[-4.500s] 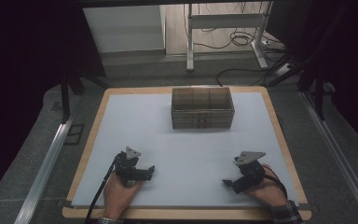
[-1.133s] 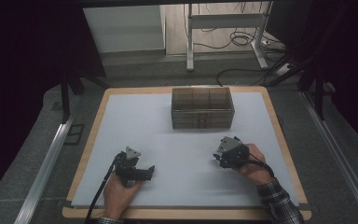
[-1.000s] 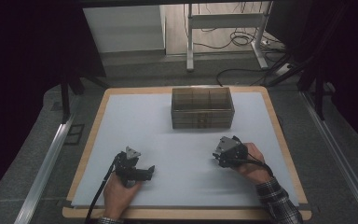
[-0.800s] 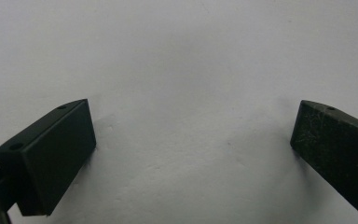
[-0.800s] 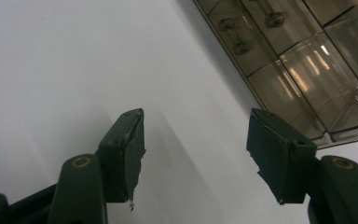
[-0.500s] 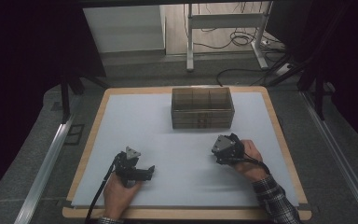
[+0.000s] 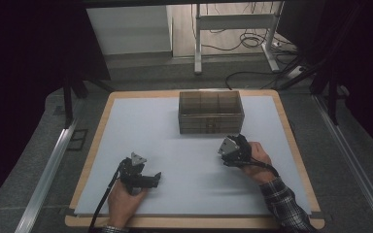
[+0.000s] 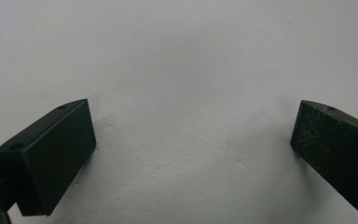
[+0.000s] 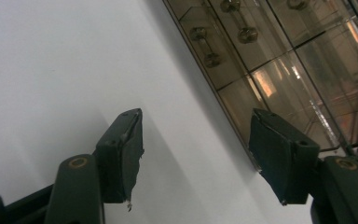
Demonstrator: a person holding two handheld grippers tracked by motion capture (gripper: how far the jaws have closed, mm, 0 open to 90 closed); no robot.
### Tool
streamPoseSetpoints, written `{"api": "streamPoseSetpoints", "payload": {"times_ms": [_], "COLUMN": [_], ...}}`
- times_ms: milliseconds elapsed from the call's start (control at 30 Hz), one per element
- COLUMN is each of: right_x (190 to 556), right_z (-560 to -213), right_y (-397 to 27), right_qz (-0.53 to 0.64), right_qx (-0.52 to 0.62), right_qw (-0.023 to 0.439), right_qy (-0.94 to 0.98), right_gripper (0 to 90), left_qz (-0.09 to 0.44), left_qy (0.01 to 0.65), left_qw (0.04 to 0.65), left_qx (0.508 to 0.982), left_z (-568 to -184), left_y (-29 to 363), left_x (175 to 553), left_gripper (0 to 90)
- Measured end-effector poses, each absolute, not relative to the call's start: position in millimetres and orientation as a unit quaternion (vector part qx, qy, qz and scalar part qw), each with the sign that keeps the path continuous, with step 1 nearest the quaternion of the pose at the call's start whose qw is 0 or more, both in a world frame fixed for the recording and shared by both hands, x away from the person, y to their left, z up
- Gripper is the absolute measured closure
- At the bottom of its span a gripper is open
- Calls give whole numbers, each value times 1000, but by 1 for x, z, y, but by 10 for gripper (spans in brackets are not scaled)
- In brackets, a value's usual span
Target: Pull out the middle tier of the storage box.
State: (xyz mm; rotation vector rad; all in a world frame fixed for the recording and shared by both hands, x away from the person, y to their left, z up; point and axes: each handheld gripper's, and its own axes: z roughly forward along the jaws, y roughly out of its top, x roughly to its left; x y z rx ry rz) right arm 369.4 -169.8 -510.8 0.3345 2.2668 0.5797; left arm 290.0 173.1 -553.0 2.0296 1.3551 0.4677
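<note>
You're pointing your right gripper (image 9: 196, 158) – jaws apart, nothing gripped – at that clear, smoky plastic divided box (image 7: 211, 111); left gripper (image 8: 193, 140) is gaping over matte white tabletop (image 7: 141, 126).

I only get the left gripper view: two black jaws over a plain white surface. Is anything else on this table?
Observer: Yes, a clear box with compartments stands at the far side of the mat.
Operator: Where is the other hand?
Observer: The right gripper is just in front of that box, jaws apart and empty.
Operator: Anything inside the box?
Observer: The right gripper view shows small round metal fittings behind its clear wall; I cannot tell what they are.
</note>
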Motion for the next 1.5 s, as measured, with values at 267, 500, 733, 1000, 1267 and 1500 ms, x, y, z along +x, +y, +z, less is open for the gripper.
{"api": "streamPoseSetpoints", "payload": {"times_ms": [267,500,733,1000,1267,1500], "right_x": [372,374,377,381,386,390], "right_z": [-514,-517,-519,-523,-526,-528], "right_y": [-162,-153,-145,-133,-126,-119], "right_qz": [202,178,154,121,90,72], "right_qx": [105,76,50,19,-4,-15], "right_qw": [409,442,473,513,538,556], "right_qy": [884,876,866,849,838,828], "right_gripper": [394,437,470,495,545,591], "left_qz": [178,178,178,178,178,178], "left_qy": [516,516,516,516,516,515], "left_qw": [322,322,323,323,323,321], "left_qx": [773,773,773,773,773,774], "left_z": [-553,-553,-553,-553,-553,-553], "left_y": [173,173,173,173,173,173], "left_x": [290,290,290,290,290,290], "left_gripper": [0,0,0,0,0,0]}}
